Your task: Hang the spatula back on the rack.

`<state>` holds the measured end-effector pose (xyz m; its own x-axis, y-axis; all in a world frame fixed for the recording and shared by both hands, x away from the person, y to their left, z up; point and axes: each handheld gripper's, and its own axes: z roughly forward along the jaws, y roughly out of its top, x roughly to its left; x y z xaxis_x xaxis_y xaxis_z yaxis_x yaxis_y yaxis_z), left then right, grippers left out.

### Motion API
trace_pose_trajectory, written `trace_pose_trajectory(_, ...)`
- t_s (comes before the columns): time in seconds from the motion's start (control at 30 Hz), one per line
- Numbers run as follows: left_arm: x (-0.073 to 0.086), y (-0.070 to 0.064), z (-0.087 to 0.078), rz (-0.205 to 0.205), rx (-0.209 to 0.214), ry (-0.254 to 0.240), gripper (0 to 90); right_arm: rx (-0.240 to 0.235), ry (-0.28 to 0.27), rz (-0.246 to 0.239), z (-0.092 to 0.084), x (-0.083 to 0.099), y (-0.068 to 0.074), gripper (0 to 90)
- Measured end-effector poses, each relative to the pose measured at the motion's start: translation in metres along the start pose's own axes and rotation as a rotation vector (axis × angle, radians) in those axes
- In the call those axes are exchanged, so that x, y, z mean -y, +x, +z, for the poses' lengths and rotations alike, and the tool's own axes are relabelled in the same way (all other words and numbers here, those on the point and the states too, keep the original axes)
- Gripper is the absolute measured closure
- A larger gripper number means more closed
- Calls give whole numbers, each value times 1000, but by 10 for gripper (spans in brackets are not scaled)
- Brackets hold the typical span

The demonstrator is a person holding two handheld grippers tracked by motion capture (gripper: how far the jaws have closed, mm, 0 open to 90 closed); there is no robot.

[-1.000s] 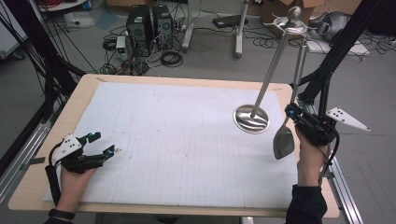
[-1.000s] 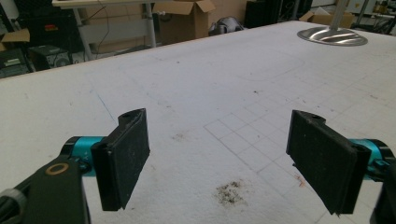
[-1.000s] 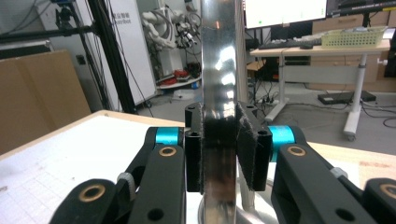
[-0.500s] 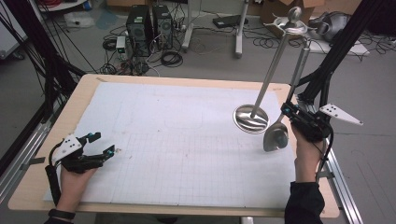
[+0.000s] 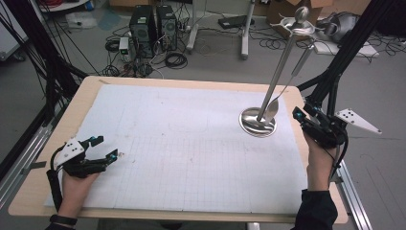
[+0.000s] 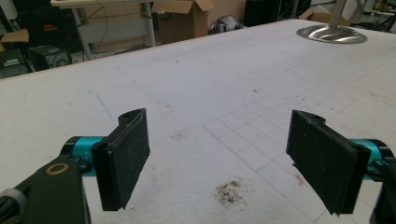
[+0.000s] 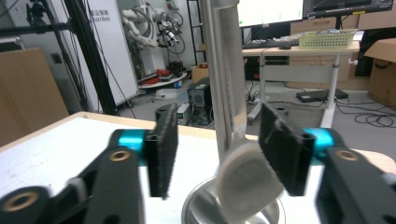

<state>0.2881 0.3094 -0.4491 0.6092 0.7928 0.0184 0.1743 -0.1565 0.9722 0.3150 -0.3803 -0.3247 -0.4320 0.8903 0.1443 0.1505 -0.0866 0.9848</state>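
Note:
A tall steel stand rises from a round base at the table's right. A steel spoon hangs from the stand's top, its bowl against the pole just above the base. My right gripper is just right of the base. Its jaws have just been opening and now stand open. In the right gripper view the blurred spoon bowl and the pole show between the pads of my right gripper, a little beyond them and untouched. My left gripper rests open at the table's front left, with nothing between the pads.
White gridded paper covers the wooden table. Behind the table, computer towers and loose cables lie on the floor. Black frame posts stand at both sides. A metal rail runs along the right edge.
The right gripper opened and let go of the spoon. The spoon, earlier pulled out to the right of the base, has swung back against the pole. The left gripper has not moved.

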Motion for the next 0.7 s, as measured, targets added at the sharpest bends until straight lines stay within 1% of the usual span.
trace_pose_trajectory(0.1, 0, 0, 0, 0, 0, 0, 215, -1, 6, -19, -2, 1, 6, 385)
trace_pose_trajectory(0.17, 0, 0, 0, 1, -1, 1, 215, -15, 0, -31, -5, 5, 12, 352)
trace_pose_trajectory(0.2, 0, 0, 0, 1, -1, 1, 215, -15, 0, -31, -5, 5, 12, 352)
trace_pose_trajectory(0.3, 0, 0, 0, 0, 0, 2, 215, -29, -2, -49, -8, 11, 20, 332)
trace_pose_trajectory(0.37, 0, 0, 0, 0, 0, 0, 215, -36, -14, -62, -12, 14, 24, 321)
trace_pose_trajectory(0.57, 0, 0, 0, 0, 0, 2, 215, -70, -40, -78, -22, 23, 37, 307)
trace_pose_trajectory(0.6, 0, 0, 0, 1, 0, 2, 215, -75, -37, -74, -23, 24, 39, 306)
trace_pose_trajectory(0.7, 0, 0, 0, 2, -1, 3, 215, -87, -40, -84, -25, 28, 44, 300)
